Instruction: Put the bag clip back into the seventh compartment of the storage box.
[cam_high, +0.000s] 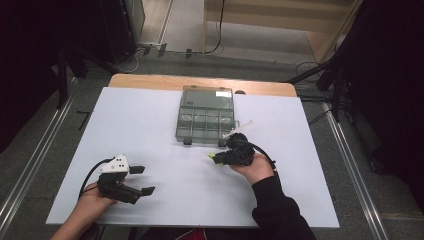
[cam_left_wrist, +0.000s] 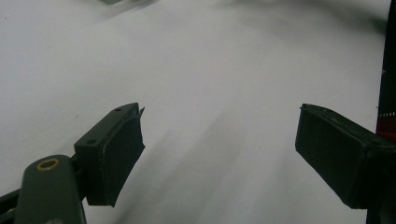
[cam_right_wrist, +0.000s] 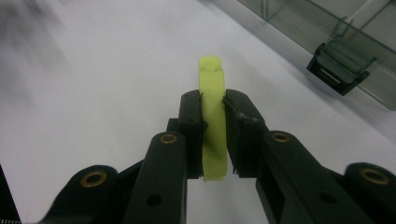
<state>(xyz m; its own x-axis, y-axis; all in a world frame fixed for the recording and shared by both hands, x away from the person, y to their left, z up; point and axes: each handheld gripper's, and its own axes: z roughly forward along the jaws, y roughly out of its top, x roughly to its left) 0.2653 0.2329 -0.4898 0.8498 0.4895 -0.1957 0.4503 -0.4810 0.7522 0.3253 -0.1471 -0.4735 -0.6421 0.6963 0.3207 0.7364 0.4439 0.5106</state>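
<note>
Yellow-green piece (cam_right_wrist: 214, 116) between black tool (cam_right_wrist: 214, 100) pads; clear grey-green box (cam_high: 206, 116) (black latches); plain white table (cam_high: 140, 120).

You had even overhead light on the white sheet (cam_high: 150, 130); the room around it fell to near black. Glare sat on the clear box's (cam_high: 206, 117) far lid. Beside that box, soft shadows lay under both hands. Gripper views were soft, their far corners blurred and smeared.

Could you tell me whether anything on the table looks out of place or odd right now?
One thing: a thin white strip lies askew over the front right corner of the closed compartment box, poking past its edge. Otherwise, the right tongs grip a yellow-green piece.
</note>
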